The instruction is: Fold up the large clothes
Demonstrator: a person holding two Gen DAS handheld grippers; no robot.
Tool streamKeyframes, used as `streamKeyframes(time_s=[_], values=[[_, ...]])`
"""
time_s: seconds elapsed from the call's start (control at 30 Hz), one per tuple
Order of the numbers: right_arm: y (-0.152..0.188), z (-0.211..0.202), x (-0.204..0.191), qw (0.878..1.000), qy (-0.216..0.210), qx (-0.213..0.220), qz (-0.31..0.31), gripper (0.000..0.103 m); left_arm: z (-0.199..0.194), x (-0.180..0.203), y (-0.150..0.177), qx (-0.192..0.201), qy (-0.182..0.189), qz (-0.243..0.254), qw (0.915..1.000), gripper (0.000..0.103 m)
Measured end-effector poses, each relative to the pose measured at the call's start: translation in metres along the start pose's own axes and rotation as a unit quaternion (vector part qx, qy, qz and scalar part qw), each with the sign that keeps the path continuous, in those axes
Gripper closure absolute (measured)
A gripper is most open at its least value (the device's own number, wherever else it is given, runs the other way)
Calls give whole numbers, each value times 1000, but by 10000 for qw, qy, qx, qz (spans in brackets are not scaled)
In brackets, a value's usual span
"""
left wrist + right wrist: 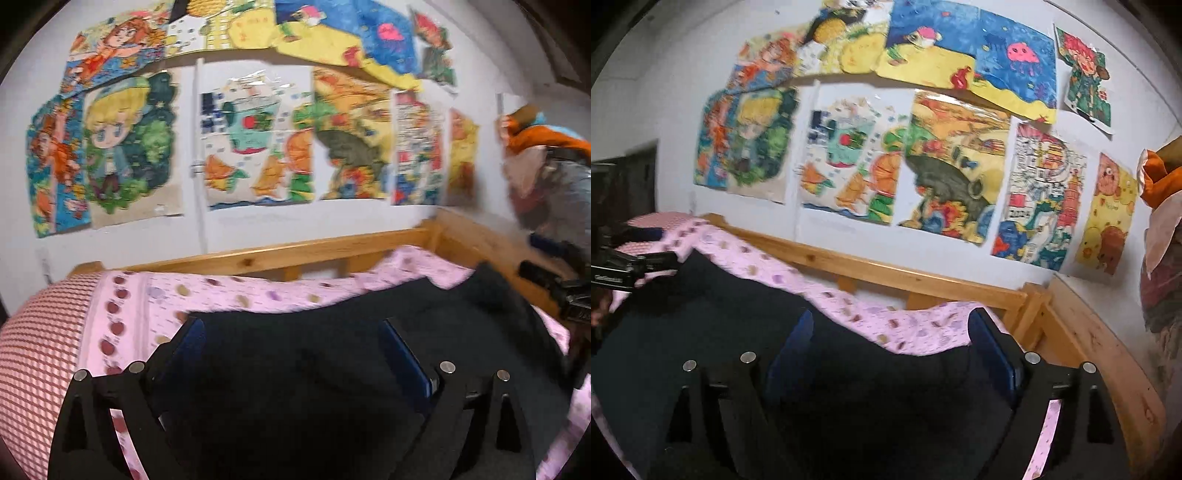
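Clearly laid out:
Garment: a dark, almost black garment (295,369), soft-looking, spread flat on the pink patterned sheet (229,291) of the wooden bed (295,254).
Left gripper (295,354): jaws wide apart, gripping nothing, above the cloth.
Right gripper (890,354): likewise spread wide, empty.

Black garment (314,369), plain, no pattern visible. Pink bedsheet (229,291) dotted with small purple, tan and dark-red motifs. Red-and-white checked pillow (37,354) at left. Honey-brown wooden bed frame (886,271) with darker knots. White wall (849,236) behind many-coloured drawings (956,166): blues, yellows, oranges, greens. Black gripper frames, blue pads (402,354). Orange cloth (1160,177) at far right.
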State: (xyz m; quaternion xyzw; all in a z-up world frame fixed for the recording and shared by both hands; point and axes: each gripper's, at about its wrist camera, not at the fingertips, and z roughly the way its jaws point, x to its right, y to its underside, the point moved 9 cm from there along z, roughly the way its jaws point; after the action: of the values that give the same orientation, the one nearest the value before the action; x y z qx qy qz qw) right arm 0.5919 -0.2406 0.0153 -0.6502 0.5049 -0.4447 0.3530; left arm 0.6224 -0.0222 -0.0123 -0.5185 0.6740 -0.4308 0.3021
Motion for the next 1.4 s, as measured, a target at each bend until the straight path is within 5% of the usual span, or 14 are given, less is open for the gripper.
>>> streamKeyframes(time_s=[0.23, 0.4, 0.6, 0.83, 1.07, 1.4], values=[[59, -33, -37, 9943, -877, -602, -110, 19, -34, 48, 34, -242, 1008, 353, 9940, 7], [92, -35, -55, 9895, -1006, -927, -464, 19, -40, 77, 67, -608, 1375, 803, 9854, 7], [95, -11, -42, 9890, -1074, -1013, -64, 19, -26, 81, 75, -714, 1048, 1174, 9850, 7], [93, 45, -33, 9857, -993, -1343, 205, 18, 12, 50, 68, -1070, 376, 677, 9912, 5], [88, 82, -25, 9837, -853, -1510, 465, 15, 41, 12, 64, -1297, 103, -118, 9914, 5], [113, 133, 12, 9642, -725, -2092, 1459, 14, 84, -25, 75, -1829, -67, -821, 9797, 0]])
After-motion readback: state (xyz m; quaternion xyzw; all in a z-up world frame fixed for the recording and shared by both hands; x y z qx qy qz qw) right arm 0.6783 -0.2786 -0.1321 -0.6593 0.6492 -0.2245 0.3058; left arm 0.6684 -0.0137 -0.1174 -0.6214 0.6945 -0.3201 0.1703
